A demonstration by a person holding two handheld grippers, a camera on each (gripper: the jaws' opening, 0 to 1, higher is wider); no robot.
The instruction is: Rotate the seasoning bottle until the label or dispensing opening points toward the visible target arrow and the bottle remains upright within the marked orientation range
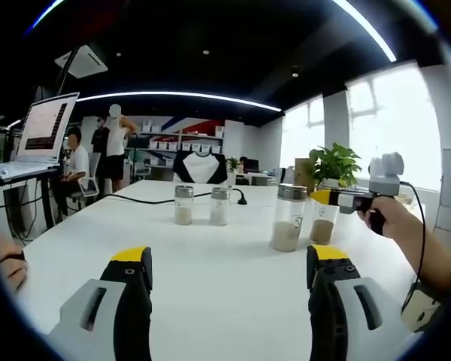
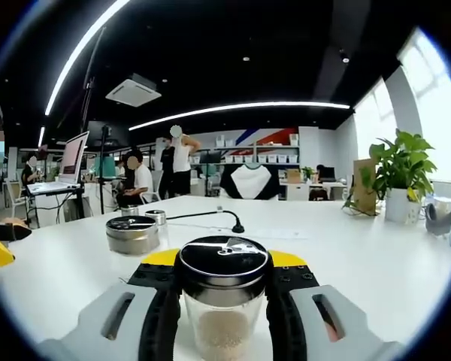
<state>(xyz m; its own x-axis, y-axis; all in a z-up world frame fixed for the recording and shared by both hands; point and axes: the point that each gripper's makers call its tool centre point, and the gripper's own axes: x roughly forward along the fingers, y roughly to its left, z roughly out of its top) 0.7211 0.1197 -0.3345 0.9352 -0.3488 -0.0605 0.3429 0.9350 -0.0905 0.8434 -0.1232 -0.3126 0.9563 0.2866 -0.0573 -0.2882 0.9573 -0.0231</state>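
I have the right gripper (image 2: pixel 224 304) closed around the seasoning bottle (image 2: pixel 223 301), which stands upright on the white table (image 2: pixel 376 263) between its jaws, the black lid's opening facing up. The left gripper (image 1: pixel 229 282) hangs open over bare tabletop. I see no target arrow, so I'd turn slowly about the bottle's own axis, keeping it vertical.

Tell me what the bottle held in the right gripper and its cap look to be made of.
Seasoning bottle: clear body, probably glass or hard plastic, since the pale grains show through it. Its cap: shiny dark disc with a bright rim, likely polished metal, judging by the reflections. The right gripper has it between its fingers.
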